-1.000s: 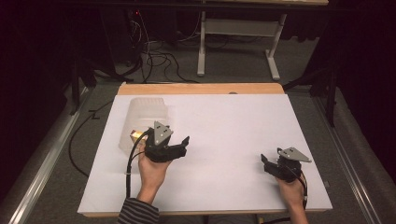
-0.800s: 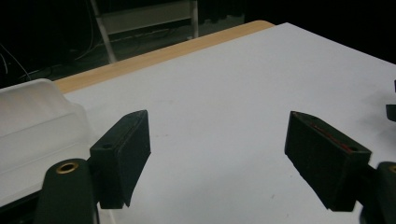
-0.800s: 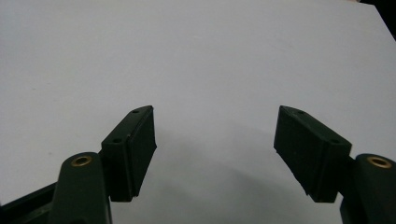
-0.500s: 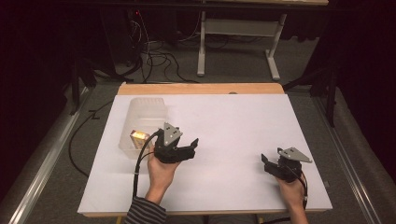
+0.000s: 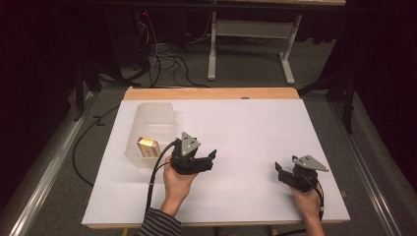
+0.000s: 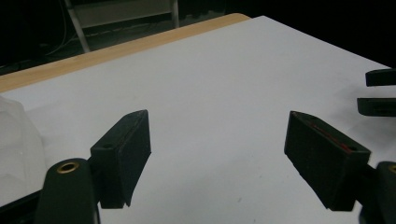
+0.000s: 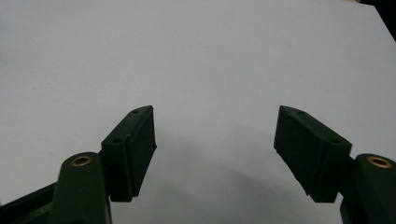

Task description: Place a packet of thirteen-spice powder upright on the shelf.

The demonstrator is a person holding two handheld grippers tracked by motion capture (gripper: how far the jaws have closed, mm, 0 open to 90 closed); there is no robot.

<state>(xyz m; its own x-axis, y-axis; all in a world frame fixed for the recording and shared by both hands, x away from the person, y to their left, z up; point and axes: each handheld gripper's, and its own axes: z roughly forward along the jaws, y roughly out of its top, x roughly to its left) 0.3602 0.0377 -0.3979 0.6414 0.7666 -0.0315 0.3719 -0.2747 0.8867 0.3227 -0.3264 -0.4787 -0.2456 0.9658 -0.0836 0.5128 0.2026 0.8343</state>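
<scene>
Tabletop [image 5: 255, 128] — white sheet over a wooden top, the wood edge showing along the far side in the high view.

Left gripper [image 5: 209, 160] — you are holding it left of centre in the high view, low in the frame, jaws pointing toward the right. In the left gripper view [image 6: 217, 158] its jaws are standing wide apart with nothing between them, only bare white tabletop beyond.

Right gripper [image 5: 279, 169] — you are holding it at the lower right of the high view, well apart from the left one, jaws pointing left. In the right gripper view [image 7: 215, 149] the jaws are gaping wide and gripping nothing. Its tips are also showing at the right edge of the left gripper view [image 6: 379, 91].

Clear plastic container [image 5: 152, 128] — sitting on the tabletop at the left of the high view, just beside your left hand [image 5: 177, 184]; a corner of it is showing at the left edge of the left gripper view [image 6: 14, 140].

Small yellowish object [image 5: 148, 145] — lying inside the container at its near end; too small to identify.

Striped sleeve [image 5: 160, 225] — entering at the bottom edge.
</scene>
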